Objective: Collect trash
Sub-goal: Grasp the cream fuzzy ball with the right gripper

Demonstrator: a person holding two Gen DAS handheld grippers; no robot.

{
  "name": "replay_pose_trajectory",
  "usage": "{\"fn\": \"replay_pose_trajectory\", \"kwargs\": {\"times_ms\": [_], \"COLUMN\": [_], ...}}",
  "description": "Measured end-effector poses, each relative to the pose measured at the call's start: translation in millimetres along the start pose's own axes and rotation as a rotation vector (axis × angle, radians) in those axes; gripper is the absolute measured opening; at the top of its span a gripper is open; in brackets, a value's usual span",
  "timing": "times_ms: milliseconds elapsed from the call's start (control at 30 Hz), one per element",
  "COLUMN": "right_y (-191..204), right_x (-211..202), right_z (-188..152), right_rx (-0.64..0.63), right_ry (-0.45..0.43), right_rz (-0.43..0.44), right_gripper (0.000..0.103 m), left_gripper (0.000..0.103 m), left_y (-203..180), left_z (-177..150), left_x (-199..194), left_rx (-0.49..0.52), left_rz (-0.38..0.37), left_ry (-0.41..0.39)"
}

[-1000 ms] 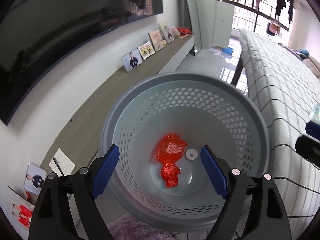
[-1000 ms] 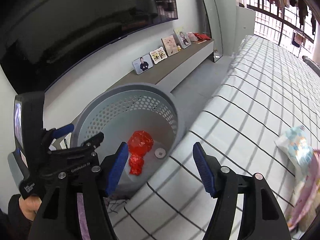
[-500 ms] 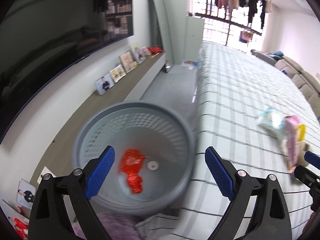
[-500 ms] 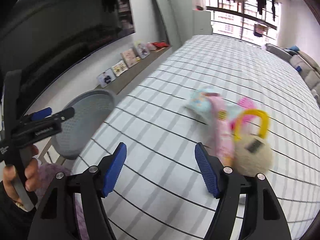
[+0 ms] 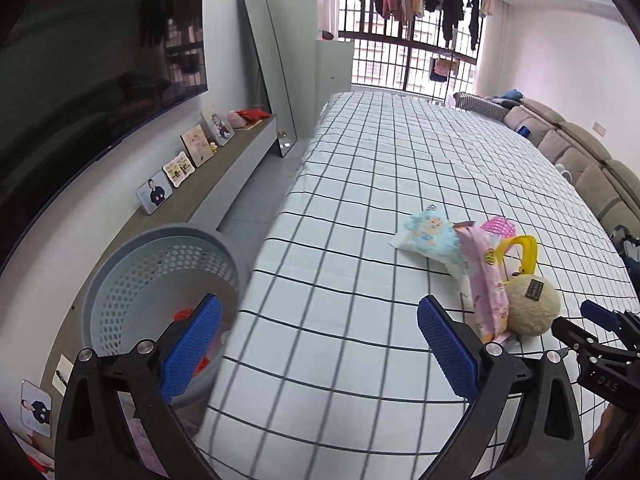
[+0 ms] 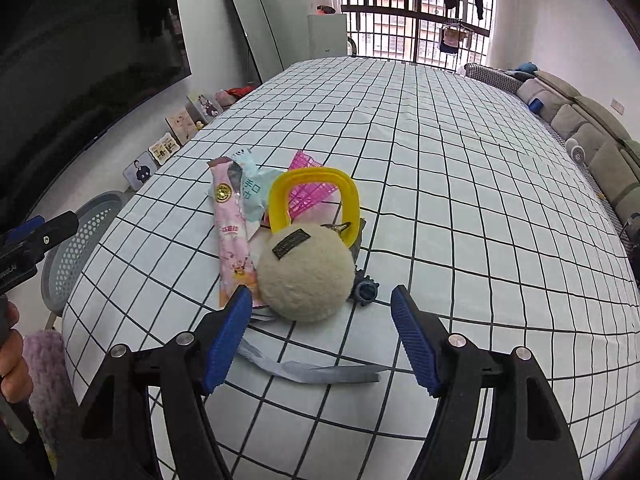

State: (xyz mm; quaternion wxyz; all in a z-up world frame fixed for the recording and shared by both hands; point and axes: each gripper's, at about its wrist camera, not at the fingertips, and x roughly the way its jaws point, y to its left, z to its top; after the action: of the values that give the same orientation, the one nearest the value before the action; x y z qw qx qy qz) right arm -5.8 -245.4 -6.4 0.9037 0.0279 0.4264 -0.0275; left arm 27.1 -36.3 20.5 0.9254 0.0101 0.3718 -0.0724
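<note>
Both jaws gape empty, the left gripper [image 5: 318,344] just widening. Beyond the right gripper [image 6: 322,316], near the bed's [image 6: 460,184] front edge: fuzzy ball [image 6: 306,274], glossy pink wrapper [image 6: 232,236], yellow ring [image 6: 314,200]. The perforated basket [image 5: 156,268] stands off its left corner.

Bright daylight enters through the barred window [image 5: 404,52] at the far end, slightly blown out. The dark curved wall screen [image 5: 92,76] mirrors it. Fisheye bending curves the edges; corners vignette black. Shadows are soft; focus mostly sharp.
</note>
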Motion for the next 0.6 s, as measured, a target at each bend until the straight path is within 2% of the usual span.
{"fn": "replay_pose_trajectory", "kwargs": {"times_ms": [267, 600], "right_y": [-1.2, 7.2], "right_x": [19.7, 39.6], "right_z": [6.0, 13.6], "right_rx": [-0.085, -0.111], "right_ry": [0.031, 0.051], "right_rz": [0.032, 0.082], "right_gripper": [0.069, 0.069], "left_gripper": [0.096, 0.096], "left_y": [-33.2, -38.8], "left_z": [-21.8, -27.4], "left_x": [19.5, 26.4], "left_rx": [0.015, 0.003], "left_rz": [0.032, 0.063], "left_ry": [0.06, 0.08]}}
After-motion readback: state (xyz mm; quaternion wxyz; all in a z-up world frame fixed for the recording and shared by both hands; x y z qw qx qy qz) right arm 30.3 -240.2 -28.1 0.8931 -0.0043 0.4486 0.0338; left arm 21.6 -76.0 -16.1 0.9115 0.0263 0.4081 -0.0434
